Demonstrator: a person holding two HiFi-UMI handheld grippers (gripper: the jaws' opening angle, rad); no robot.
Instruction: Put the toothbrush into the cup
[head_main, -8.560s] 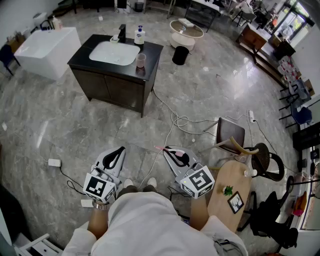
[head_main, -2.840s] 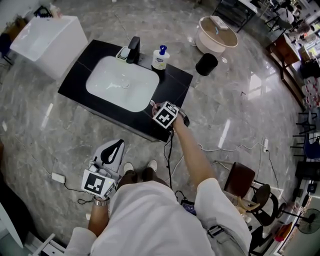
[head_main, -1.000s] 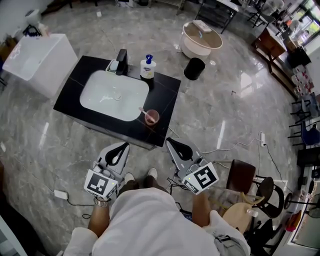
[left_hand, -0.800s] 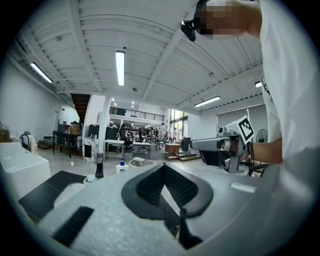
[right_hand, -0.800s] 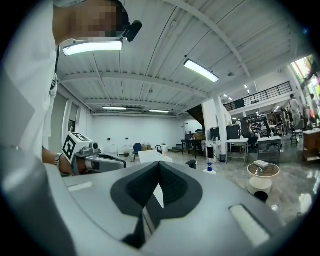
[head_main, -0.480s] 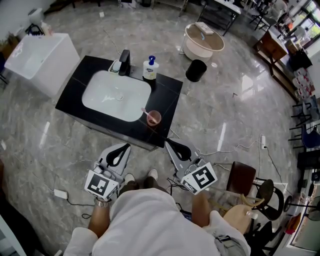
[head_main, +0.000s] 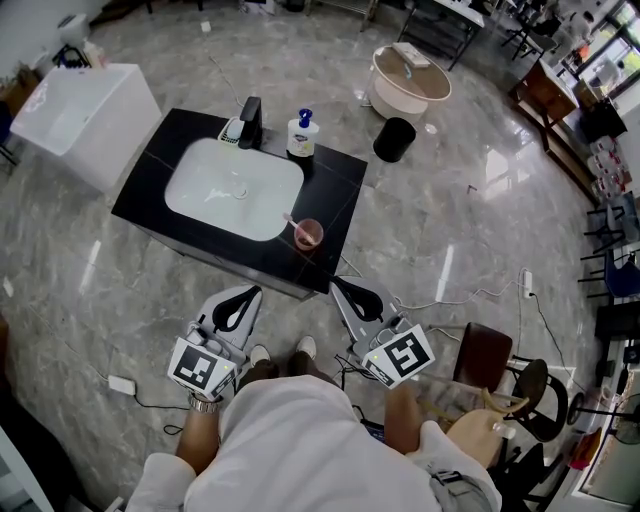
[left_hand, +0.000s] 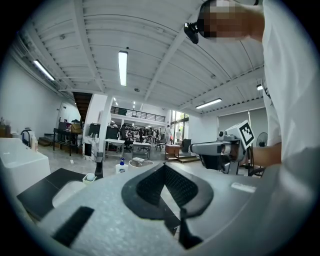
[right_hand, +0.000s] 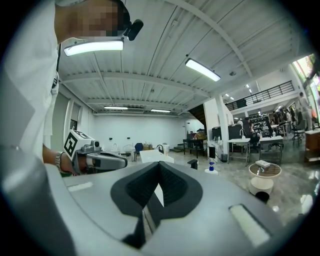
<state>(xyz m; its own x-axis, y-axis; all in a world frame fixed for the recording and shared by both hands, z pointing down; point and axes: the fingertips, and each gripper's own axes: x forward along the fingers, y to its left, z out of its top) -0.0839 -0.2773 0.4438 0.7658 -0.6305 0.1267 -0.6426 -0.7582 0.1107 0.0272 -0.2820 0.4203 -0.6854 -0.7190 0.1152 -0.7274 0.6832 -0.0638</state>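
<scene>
Black table (head_main: 335, 190) with a white sink (head_main: 232, 188) set in it, viewed from above on a grey marble floor. Pink cup (head_main: 310, 235) upright on the table top, just beside the sink's right edge, toward the front right corner. Toothbrush (head_main: 293, 221) inside the cup, leaning, free end pointing out over the rim toward the sink. Faucet (head_main: 250, 120) and soap bottle (head_main: 302, 135) with blue pump at the back edge, well apart from the cup. Left gripper (head_main: 244, 296) and right gripper (head_main: 341, 288) held low in front of the body, short of the table, touching nothing. Left jaws closed tip to tip, nothing between them; right jaws likewise closed and empty. Grippers side by side and apart, each showing in the other's view. White tub (head_main: 75, 105) left of the table. Black bin (head_main: 393, 140) and round low stand (head_main: 410, 82) beyond the table's right end. Brown chair (head_main: 478, 352) to the right of the right gripper.
</scene>
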